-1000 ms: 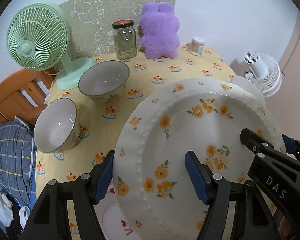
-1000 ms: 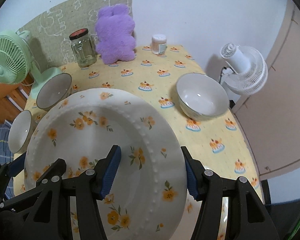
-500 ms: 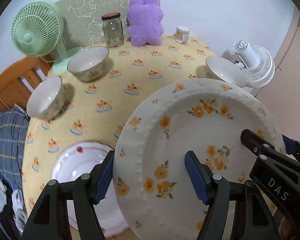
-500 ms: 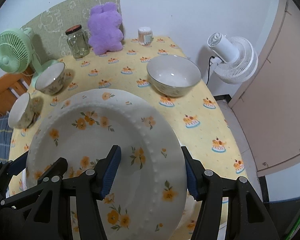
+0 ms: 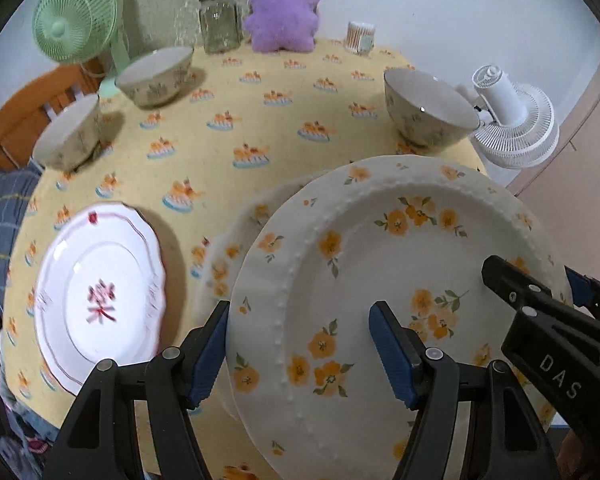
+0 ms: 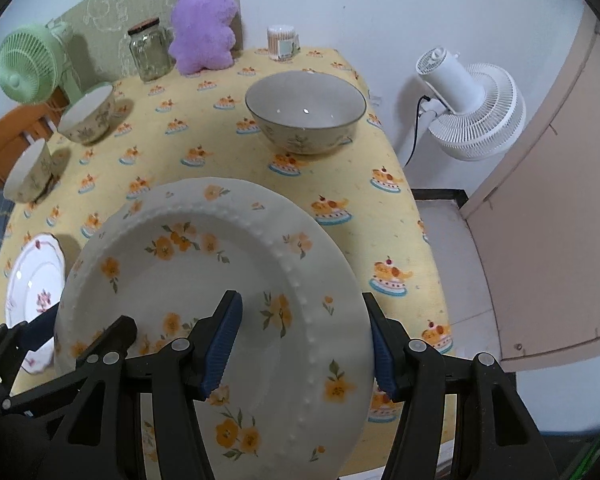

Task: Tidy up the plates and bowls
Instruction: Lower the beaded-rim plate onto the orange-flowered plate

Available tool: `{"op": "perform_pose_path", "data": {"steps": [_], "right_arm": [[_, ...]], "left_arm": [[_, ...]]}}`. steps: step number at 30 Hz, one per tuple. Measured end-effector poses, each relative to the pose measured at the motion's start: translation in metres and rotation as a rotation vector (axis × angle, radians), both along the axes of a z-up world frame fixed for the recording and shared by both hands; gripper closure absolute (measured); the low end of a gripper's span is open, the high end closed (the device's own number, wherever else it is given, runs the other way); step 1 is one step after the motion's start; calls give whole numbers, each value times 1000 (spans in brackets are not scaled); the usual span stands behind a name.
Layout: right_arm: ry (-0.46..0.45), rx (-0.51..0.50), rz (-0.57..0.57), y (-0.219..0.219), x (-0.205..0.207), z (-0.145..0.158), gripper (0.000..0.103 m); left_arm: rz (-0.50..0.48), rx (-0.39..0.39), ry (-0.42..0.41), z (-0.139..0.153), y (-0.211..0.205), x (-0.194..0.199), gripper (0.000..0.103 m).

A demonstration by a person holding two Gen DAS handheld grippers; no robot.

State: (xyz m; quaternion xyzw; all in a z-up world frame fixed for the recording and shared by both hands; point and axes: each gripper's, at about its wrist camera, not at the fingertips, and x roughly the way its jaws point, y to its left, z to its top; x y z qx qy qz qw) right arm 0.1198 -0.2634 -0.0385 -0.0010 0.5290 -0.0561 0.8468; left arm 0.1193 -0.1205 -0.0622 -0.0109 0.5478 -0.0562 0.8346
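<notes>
A large white plate with orange flowers (image 5: 380, 280) is held up above the table between both grippers; it also shows in the right wrist view (image 6: 204, 280). My left gripper (image 5: 300, 352) is shut on its left rim. My right gripper (image 6: 304, 340) is shut on its right rim. A second flowered plate (image 5: 236, 248) lies under it on the yellow tablecloth (image 5: 236, 120). A white plate with red characters (image 5: 96, 300) lies at the left front. Three bowls stand on the table: one at the right (image 6: 306, 112), two at the left (image 5: 156, 76) (image 5: 70, 138).
A green fan (image 5: 76, 20), a glass jar (image 5: 218, 24), a purple plush toy (image 5: 282, 8) and a small cup of sticks (image 5: 360, 36) line the back edge. A white fan (image 6: 472, 108) stands off the table's right side. A wooden chair (image 5: 16, 120) is at the left.
Both grippers have lifted and pulled back with the flowered plate. More of the table shows now, with the red-marked plate and a second flowered plate beneath.
</notes>
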Motion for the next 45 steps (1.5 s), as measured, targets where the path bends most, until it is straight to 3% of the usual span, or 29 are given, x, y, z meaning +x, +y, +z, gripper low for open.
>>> {"op": "perform_pose_path", "data": {"steps": [16,30,33,36,45], "right_arm": [[73,-10,70,-10,14,-33,41],[90,-7,102,-5,24,-41,41],[100,4,96,-5,26,-43,41],[106,-1,105,-2,25,-43,41],[116,10,84,-14,13,-33,41]], "left_arm": [[57,4,63,-31,-11,5,33],[98,17,85,-36,-7,11,32],[105,32,90,-34,-8,12,32],[72,114,78,-32,-18,13,32],[50,130,89,-28,-16,10,32]]}}
